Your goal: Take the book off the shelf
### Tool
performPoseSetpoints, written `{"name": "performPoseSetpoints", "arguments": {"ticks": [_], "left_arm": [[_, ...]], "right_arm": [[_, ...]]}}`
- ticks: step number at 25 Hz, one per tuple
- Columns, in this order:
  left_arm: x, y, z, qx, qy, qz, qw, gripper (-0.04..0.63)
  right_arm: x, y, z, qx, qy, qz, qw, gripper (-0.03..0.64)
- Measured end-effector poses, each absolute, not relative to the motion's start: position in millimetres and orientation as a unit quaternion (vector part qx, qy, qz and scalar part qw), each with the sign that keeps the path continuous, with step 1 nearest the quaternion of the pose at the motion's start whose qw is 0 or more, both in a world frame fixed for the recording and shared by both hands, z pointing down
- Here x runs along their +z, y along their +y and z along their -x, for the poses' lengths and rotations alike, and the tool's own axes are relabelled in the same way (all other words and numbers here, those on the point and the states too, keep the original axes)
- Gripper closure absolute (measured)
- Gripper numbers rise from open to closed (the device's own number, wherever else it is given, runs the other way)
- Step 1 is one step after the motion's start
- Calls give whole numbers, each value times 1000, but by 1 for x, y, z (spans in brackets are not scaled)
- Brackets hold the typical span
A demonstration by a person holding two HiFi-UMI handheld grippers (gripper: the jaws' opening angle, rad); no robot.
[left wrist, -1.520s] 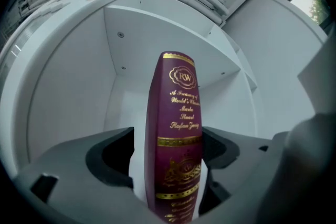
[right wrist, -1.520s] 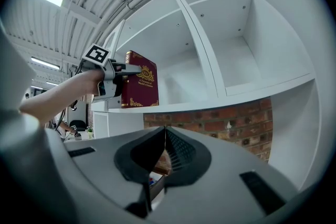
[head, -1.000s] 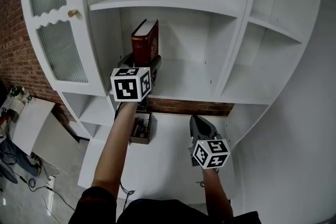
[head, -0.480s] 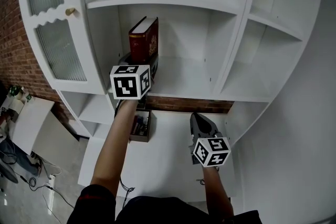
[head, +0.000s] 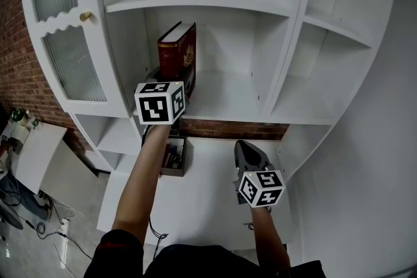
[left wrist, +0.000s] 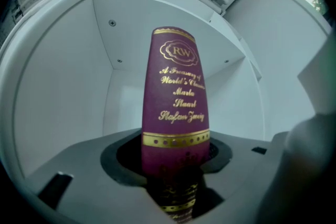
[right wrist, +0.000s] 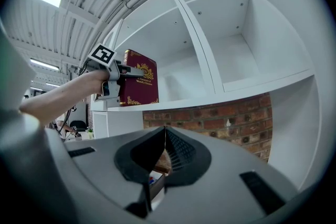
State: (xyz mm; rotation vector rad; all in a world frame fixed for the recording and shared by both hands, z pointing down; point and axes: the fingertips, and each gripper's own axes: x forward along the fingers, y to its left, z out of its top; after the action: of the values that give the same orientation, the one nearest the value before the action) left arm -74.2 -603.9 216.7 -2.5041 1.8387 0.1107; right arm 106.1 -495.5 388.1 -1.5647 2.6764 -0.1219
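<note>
A dark red book (head: 177, 52) with gold print stands upright, leaning slightly, on the white shelf (head: 228, 101) near its left wall. My left gripper (head: 174, 77) reaches up to it from the front. In the left gripper view the book's spine (left wrist: 176, 107) fills the gap of the left gripper (left wrist: 176, 168); the jaws are closing and lie against both sides of the spine's lower end. My right gripper (head: 245, 149) hangs lower, below the shelf, shut with nothing in it (right wrist: 165, 132). From there the book (right wrist: 137, 85) and the left gripper (right wrist: 126, 72) show at upper left.
A cabinet door with ribbed glass (head: 65, 42) and a gold knob (head: 85, 15) stands left of the book's compartment. More open compartments lie to the right (head: 326, 68). Below the shelf runs a brick strip (head: 228, 132), and a small open box (head: 174, 157) sits on the lower surface.
The left gripper has pushed in slightly around the book's lower spine. The right gripper has stayed almost in place.
</note>
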Motion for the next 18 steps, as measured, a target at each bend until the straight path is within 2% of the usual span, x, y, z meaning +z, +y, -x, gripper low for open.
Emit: {"name": "performPoseSetpoints", "arguments": {"ticks": [18], "left_arm": [[211, -573, 64, 46, 574, 817, 26, 357]], "right_arm": [[388, -473, -106, -39, 865, 500, 20, 597]]}}
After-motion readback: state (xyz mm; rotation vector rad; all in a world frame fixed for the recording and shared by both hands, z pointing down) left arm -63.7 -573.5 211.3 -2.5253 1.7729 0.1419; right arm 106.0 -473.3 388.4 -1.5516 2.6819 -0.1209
